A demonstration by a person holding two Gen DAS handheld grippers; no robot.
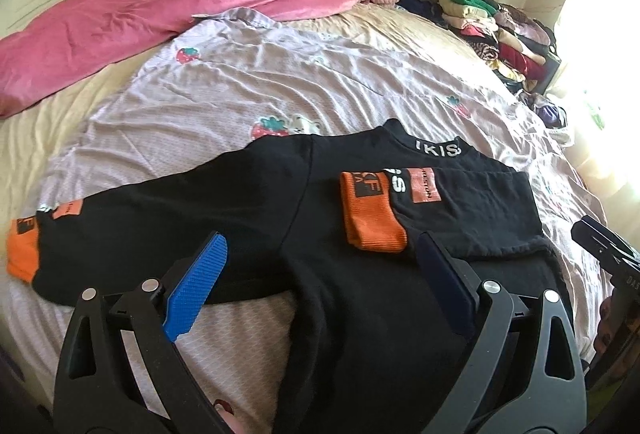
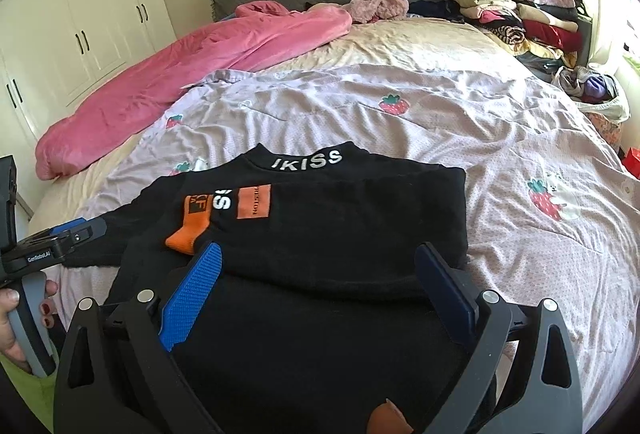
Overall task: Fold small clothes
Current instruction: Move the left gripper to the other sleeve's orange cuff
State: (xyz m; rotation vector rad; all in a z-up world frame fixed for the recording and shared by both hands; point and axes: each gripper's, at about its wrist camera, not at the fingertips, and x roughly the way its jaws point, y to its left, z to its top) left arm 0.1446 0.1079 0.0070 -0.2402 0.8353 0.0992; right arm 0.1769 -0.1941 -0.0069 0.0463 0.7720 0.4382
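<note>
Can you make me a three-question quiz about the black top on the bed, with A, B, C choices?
1. Where does the black top lie?
A on the strawberry sheet
B in the wardrobe
C on the floor

2. What colour are its cuffs?
A green
B orange
C white

3. How is the right sleeve?
A hanging off the bed
B rolled into a ball
C folded across the body

Answers: A, the sheet shows all round it; B, both cuffs are orange; C, its cuff rests on the chest.
</note>
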